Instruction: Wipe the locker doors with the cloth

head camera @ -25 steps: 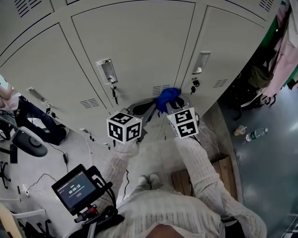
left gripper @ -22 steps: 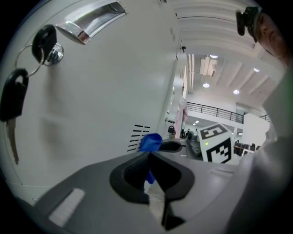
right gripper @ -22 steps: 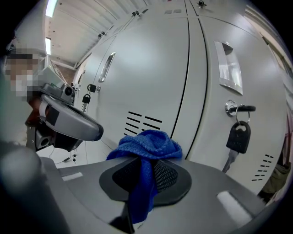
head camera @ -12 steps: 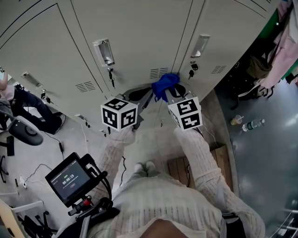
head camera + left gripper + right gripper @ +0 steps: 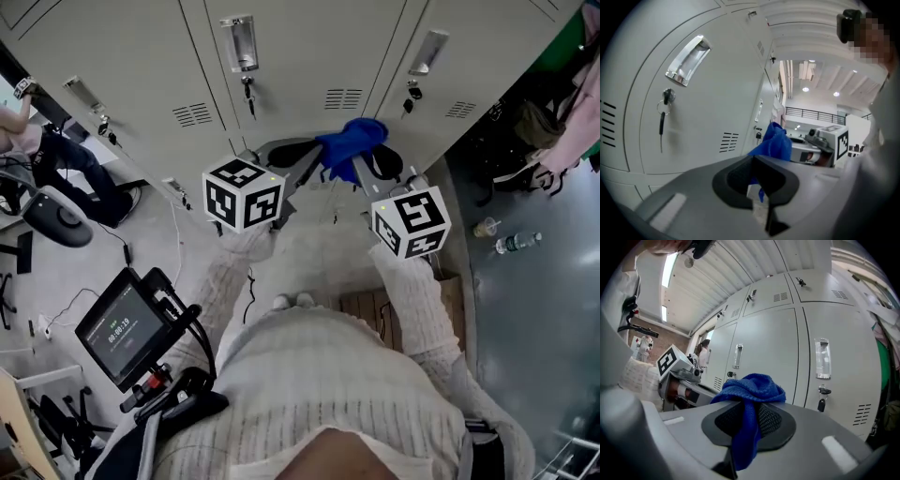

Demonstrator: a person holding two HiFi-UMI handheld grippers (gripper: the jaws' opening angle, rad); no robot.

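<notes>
Since the cloth (image 5: 751, 386) looks soft and limp (light too), the right gripper (image 5: 749, 417) jaws clamp its bunch; left gripper (image 5: 754, 180) jaws together

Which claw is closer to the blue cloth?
The right. The right claw is clamped on the cloth, which bunches up above its jaws. The left claw holds nothing and sits to the cloth's left, with the cloth showing just beyond its closed tips.

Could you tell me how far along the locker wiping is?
Done: nothing visible; the locker doors show no wipe marks. In hand: the right gripper is clamped on the blue cloth, held near the doors. Left: wiping them, apparently all.
</notes>
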